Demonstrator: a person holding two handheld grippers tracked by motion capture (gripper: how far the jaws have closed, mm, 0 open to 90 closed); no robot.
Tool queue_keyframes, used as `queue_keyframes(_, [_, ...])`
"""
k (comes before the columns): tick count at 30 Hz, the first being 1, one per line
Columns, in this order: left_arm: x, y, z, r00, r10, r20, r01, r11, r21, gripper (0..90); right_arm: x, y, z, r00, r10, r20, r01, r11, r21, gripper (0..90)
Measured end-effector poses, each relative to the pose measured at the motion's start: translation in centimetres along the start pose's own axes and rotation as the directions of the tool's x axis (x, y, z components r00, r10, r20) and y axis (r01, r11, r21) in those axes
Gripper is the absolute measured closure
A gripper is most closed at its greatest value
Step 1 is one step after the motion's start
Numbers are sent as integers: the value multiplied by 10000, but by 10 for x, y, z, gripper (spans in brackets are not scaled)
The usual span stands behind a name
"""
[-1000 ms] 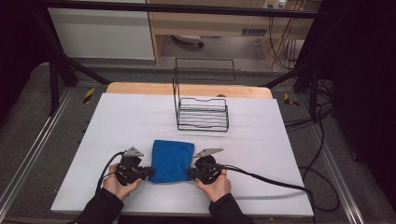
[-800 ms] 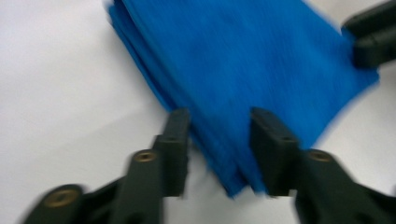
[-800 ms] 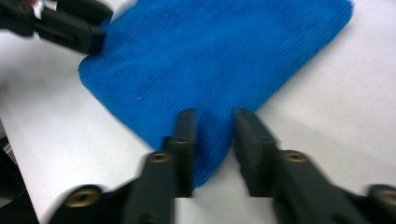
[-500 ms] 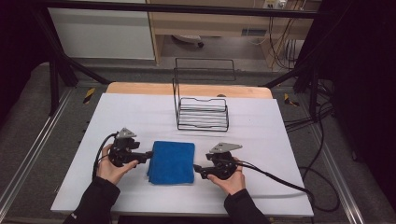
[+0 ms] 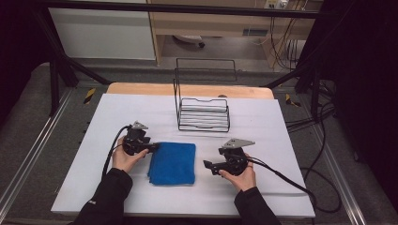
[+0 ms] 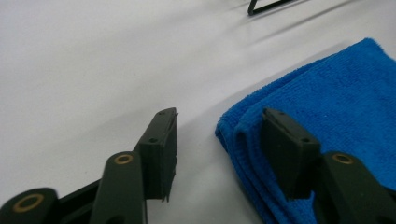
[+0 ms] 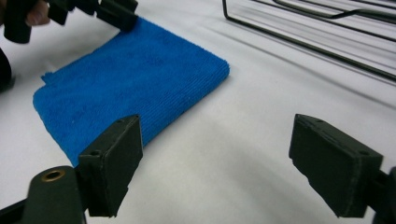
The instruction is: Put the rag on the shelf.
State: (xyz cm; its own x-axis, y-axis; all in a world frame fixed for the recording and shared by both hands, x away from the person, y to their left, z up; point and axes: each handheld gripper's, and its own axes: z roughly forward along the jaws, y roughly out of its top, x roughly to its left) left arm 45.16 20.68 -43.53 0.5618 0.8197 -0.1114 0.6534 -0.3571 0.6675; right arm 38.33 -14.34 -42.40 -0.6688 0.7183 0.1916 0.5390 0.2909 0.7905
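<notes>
Cloth first: the folded blue cloth (image 5: pixel 172 163) lies flat on the white table (image 5: pixel 281 140), in front of the black wire rack (image 5: pixel 203 114) and between our two hands.

On the left, our left gripper (image 5: pixel 155 147) sits at the cloth's far left corner. In the left gripper view its jaws stand apart, having just been closing, with the stacked folded edge (image 6: pixel 243 154) between them and one jaw over the top layer; we see no pinch yet. The risk here, as we judge it, is a partial bite: if the jaws close this high on the edge, they may catch only the upper layers, and a lift would peel the fold open instead of carrying the whole cloth. The lower jaw could also push the edge along the smooth table and rumple the corner before anything is gripped.

In the middle, the cloth is a neat rectangle with nothing weighing it down, so any one-sided pull would likely drag or twist it out of square.

On the right, our right gripper (image 5: pixel 206 165) is just off the cloth's right edge, apart from it. Its jaws are wide, have just been opening, and hold nothing; bare table lies between them in the right gripper view. If we move the left side alone, the right side trails. Carrying the cloth toward the rack with a loose hanging corner could snag it on the wires.
</notes>
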Motion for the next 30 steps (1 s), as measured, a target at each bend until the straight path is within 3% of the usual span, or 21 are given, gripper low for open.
queue_keyframes(8, [0,0,9,9993,-67,356,63,9999,88,610,1,18,16,9999,-51,-89,51,10000,26,251])
queue_keyframes(15, [-2,1,12,9993,34,372,-36,10000,40,641,4,41,54,9998,-201,98,198,9995,234,323])
queue_keyframes(17, [-2,0,13,9988,35,489,-36,10000,17,661,5,45,65,9998,-148,140,142,9990,424,384])
queue_keyframes(21, [-4,0,13,9977,79,677,-83,9999,57,770,1,47,82,9993,27,365,-49,9982,591,497])
queue_keyframes(30, [-6,-1,13,9977,87,679,-92,9999,75,815,-4,42,94,9984,170,540,-235,9923,1218,606])
